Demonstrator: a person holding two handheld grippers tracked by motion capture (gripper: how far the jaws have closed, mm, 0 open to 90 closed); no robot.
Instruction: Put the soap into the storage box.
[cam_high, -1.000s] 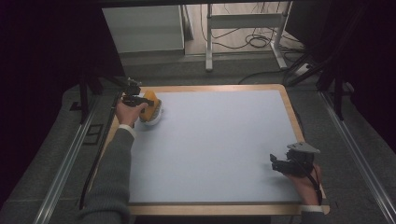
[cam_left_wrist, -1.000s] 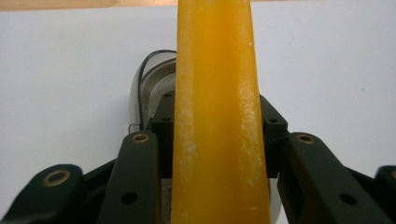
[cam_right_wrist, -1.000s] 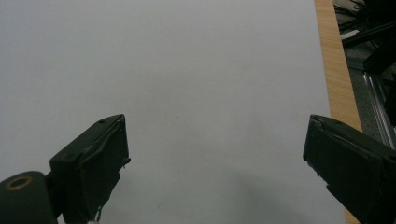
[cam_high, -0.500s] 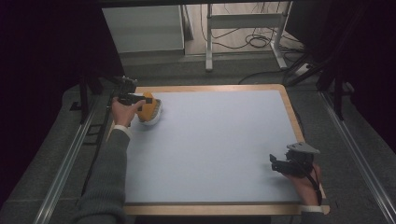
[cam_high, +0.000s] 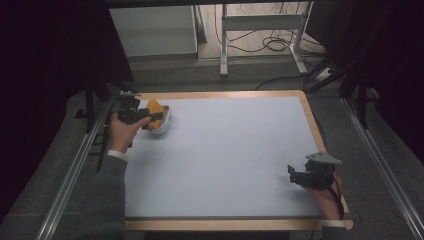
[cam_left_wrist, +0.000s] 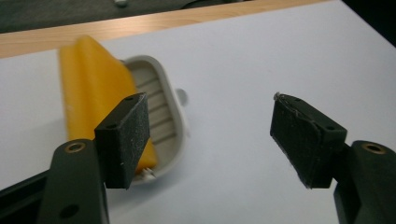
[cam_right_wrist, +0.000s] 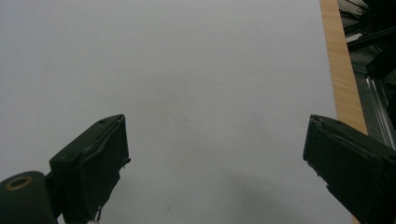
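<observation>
Left gripper view — left hand-held gripper just opened, nothing between; yellow sponge in white tray unlabelled; right hand-held gripper agape.

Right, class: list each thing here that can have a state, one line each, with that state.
Left gripper: jaws just opened, nothing between them.
Right gripper: jaws open, nothing between them, over the bare white mat.
Yellow sponge: lying tilted in the white dish.
White dish: resting on the mat, released.

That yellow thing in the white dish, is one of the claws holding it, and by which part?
No. The left gripper has just opened beside the yellow thing; nothing sits between its jaws. The right gripper is open too.
</observation>
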